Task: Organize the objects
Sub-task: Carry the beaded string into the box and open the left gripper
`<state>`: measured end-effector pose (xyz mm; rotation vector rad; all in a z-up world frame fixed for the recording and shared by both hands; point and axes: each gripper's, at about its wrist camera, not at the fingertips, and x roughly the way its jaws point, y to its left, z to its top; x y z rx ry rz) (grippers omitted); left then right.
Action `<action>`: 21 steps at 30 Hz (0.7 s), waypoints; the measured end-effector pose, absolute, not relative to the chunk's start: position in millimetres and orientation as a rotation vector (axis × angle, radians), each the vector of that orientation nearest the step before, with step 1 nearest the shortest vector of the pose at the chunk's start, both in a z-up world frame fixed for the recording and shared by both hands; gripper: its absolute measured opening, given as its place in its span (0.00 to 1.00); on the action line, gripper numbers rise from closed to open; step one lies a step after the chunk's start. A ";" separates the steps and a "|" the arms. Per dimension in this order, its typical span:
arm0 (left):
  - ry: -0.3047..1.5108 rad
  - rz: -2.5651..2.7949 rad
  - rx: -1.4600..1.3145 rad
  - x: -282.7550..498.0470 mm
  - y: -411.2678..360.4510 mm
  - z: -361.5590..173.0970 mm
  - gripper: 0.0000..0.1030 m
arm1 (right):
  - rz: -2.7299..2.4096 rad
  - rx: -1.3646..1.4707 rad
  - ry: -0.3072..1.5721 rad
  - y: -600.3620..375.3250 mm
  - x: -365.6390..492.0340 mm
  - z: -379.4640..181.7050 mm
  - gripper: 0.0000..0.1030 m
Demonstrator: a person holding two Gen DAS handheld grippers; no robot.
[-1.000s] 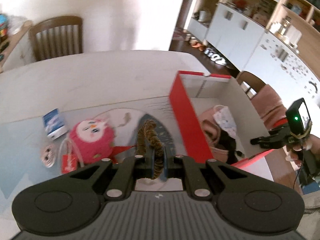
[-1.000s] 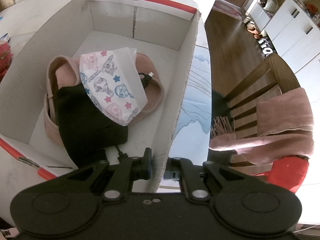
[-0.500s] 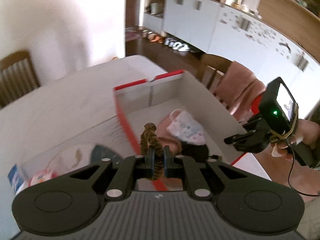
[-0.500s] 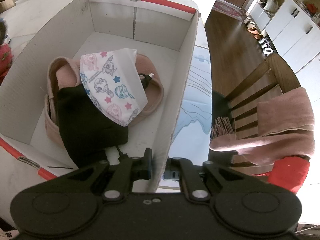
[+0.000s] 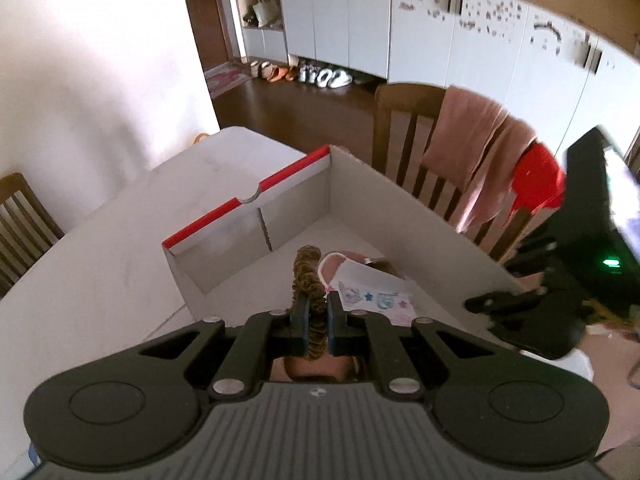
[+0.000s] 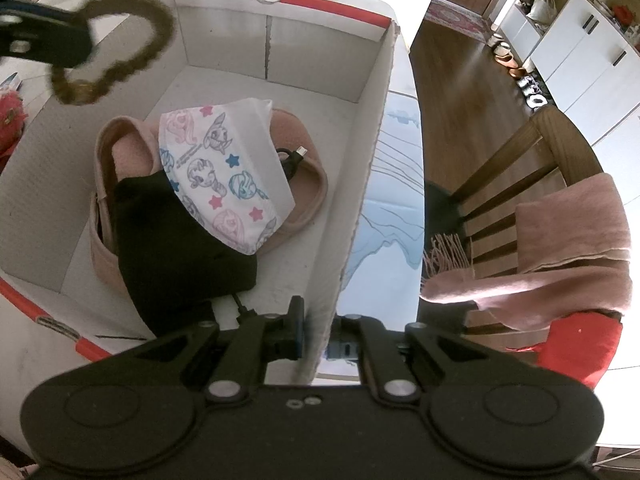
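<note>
The left gripper (image 5: 316, 322), clamped on a brown hair tie (image 5: 308, 280), hangs above the open box (image 5: 420, 216), with a printed face mask (image 6: 224, 172) and pink slipper (image 6: 112, 148) lying below and ahead of it. The right gripper (image 6: 320, 340) pinches the box's side wall. A clean drop likely means lowering past the rim before letting go.

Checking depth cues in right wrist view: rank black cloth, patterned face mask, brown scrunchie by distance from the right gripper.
1. black cloth, just ahead-left of the right gripper, in the box.
2. patterned face mask, mid-box, over the cloth.
3. brown scrunchie, top left, held above the box.
</note>
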<state>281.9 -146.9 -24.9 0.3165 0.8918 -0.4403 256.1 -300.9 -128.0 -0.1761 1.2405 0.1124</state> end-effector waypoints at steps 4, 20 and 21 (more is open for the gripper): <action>0.915 -0.409 0.372 298.9 -155.1 -42.9 0.07 | 0.113 -0.175 1.242 -300.7 256.6 -127.8 0.06; 1.053 -0.391 0.504 330.4 -182.7 -99.9 0.07 | 0.109 -0.170 1.244 -299.5 257.7 -128.5 0.06; 1.065 -0.398 0.503 330.9 -183.6 -101.8 0.07 | 0.109 -0.169 1.245 -299.9 257.6 -128.6 0.06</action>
